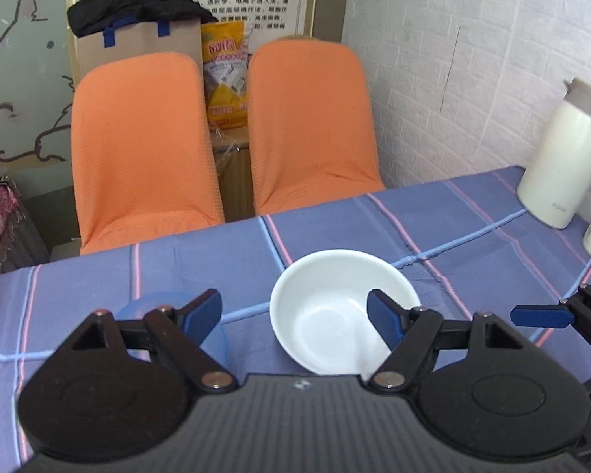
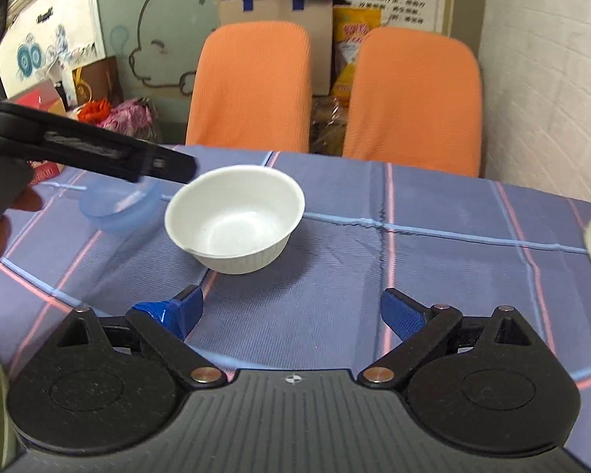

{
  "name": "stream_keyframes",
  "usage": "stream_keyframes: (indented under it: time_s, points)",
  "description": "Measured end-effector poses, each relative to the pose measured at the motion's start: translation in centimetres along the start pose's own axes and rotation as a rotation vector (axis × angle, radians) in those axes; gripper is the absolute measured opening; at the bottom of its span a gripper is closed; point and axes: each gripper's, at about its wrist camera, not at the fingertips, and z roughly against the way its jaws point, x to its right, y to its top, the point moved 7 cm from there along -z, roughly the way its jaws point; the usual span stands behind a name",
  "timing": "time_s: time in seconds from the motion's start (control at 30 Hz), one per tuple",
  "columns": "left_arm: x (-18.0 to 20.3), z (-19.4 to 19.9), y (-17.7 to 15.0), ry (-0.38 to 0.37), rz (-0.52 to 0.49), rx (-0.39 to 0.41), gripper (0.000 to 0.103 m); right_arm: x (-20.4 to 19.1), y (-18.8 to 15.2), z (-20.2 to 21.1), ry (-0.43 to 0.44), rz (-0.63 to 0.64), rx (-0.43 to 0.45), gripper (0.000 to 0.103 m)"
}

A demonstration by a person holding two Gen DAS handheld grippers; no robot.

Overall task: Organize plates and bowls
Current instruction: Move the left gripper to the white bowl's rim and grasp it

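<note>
Your left gripper is spread wide, its blue pads well apart, and the white bowl sits upright on the tablecloth right in front of it, shifted toward the right finger. From the left wrist view that right pad overlaps the bowl's hollow, though you cannot tell from this angle whether it touches the inner wall or only hovers above it. The left pad lies outside the bowl, over the pale blue bowl, which rests just beside the white one on its left and is mostly hidden behind the finger. Your right gripper is also spread open and pinches nothing; only bare tablecloth lies between its fingers. The white bowl stands ahead of it and a little to the left, clearly apart from both pads. Farther left, the blue bowl sits just beside the white one, with the black body of your left gripper reaching in above it, its pads not visible from here. A white thermos jug stands on the table well off to the right of the left gripper, and two orange chairs stand beyond the table's far edge.
</note>
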Motion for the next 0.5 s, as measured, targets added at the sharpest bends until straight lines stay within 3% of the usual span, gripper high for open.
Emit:
stream_keyframes:
  time_s: [0.27,0.5]
  points:
    - [1.0,-5.8,0.3,-0.013,-0.056,-0.080,0.075,-0.3,0.6,-3.7,0.033,0.045,-0.044,0.084]
    - [0.8,-8.3,-0.1,-0.034,-0.039,-0.132,0.075,-1.7,0.8,-6.0,0.088,0.103,-0.063,0.084]
